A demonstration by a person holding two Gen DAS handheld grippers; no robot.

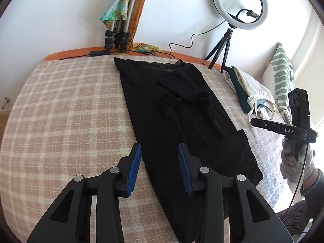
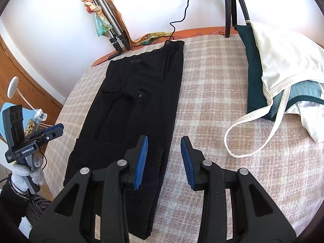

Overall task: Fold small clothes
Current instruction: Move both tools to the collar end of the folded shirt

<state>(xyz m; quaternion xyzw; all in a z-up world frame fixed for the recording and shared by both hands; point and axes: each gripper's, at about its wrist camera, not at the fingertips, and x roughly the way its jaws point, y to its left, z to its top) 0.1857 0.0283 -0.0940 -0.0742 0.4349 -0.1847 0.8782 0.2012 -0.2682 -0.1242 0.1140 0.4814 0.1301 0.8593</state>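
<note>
in the right wrist view, far left, a gloved hand holds the left gripper. 1 black sheer garment lies flat, folded lengthwise, from upper centre to the bottom edge of the checked blanket. the right gripper hangs low centre, jaws partly apart, gripping nothing, straddling the garment's right edge. at right sits 1 pile of clothes, a white strappy top uppermost.

in the left wrist view, the left gripper also stands partly open and empty over the garment's left edge; upper right stands 1 ring light.
</note>
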